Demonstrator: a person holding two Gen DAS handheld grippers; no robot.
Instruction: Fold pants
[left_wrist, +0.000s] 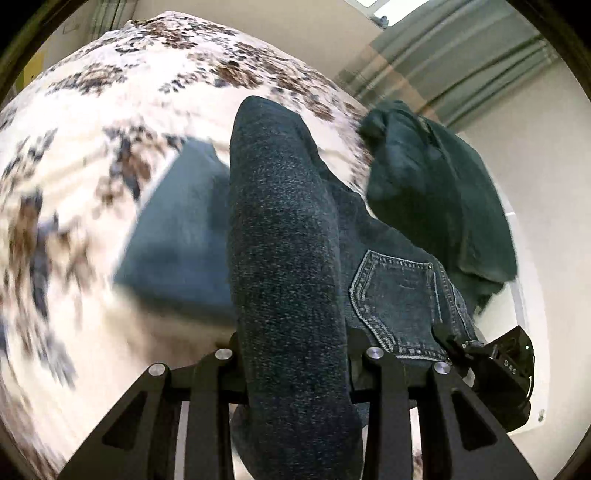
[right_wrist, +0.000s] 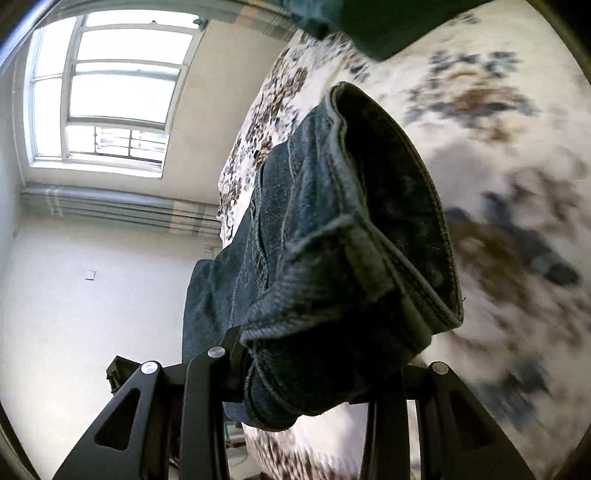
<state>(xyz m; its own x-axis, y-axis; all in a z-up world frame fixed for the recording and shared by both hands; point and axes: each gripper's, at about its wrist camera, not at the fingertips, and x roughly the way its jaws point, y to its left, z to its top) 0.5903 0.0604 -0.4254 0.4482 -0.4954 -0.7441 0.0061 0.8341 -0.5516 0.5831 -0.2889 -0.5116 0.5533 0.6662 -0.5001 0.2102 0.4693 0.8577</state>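
Jeans (left_wrist: 291, 258) hang lifted above the floral bedspread (left_wrist: 92, 147), bunched and not yet laid flat, so folding looks barely begun; every crease seems left to make. Left gripper (left_wrist: 295, 373) pinches a thick roll of denim near the back pocket (left_wrist: 399, 295). Right gripper (right_wrist: 295, 373) clamps the waistband (right_wrist: 369, 258) end, tilted sideways toward the window (right_wrist: 110, 92). A dark green garment (left_wrist: 436, 184) lies just beside.

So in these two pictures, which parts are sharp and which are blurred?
Left wrist view: the jeans and pocket stitching are sharp, the floral bedspread smears at the left. Right wrist view: the jeans are sharp, the bedspread is blurred, the window overexposed.
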